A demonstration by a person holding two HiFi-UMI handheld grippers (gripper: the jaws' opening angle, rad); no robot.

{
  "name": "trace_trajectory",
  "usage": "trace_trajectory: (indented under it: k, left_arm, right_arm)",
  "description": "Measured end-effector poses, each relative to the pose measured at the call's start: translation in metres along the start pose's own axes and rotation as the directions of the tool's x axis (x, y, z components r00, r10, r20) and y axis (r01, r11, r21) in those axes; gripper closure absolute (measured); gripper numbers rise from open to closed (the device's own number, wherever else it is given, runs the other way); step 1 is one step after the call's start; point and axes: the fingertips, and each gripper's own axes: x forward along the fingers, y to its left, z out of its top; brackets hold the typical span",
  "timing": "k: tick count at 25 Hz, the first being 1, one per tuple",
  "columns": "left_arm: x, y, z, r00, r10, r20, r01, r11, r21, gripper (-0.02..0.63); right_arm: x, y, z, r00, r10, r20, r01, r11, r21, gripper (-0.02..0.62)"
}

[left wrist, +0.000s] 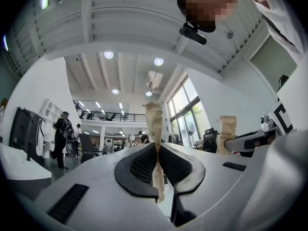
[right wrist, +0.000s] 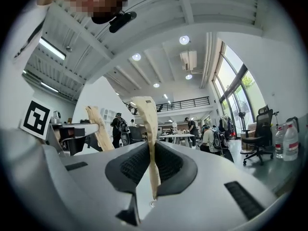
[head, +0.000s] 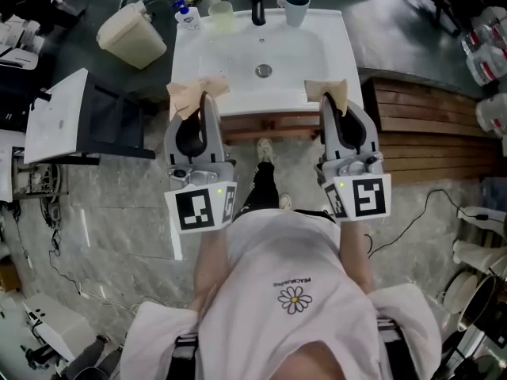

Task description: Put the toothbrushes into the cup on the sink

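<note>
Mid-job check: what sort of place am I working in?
Probably an open-plan office or lab, not a bathroom: the sink stands on a wooden base, with an office chair and a mezzanine walkway nearby.

White sink (head: 337, 62), upper centre of the frame, with the drain (head: 264, 70) at mid-basin. Standing on its back rim, left to right — small blue-topped bottle (head: 188, 17), pale green cup (head: 221, 14), black tap (head: 257, 8), teal cup (head: 297, 8), upright, at the right.

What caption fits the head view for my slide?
Left gripper and right gripper each clamp a paper-wrapped toothbrush at the white sink; teal cup stands beside the faucet.
</note>
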Motion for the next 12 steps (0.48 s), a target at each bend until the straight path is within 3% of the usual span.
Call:
trace_trajectory:
  k: [12]
  left_arm:
    - [0.126,0.037,-0.027,0.999,-0.031,0.027,0.032,0.999,-0.016,0.577]
  right_arm:
    - [0.115,-0.048,0.001,0.999,-0.039,-0.001,0.039,0.998,-0.050,0.565]
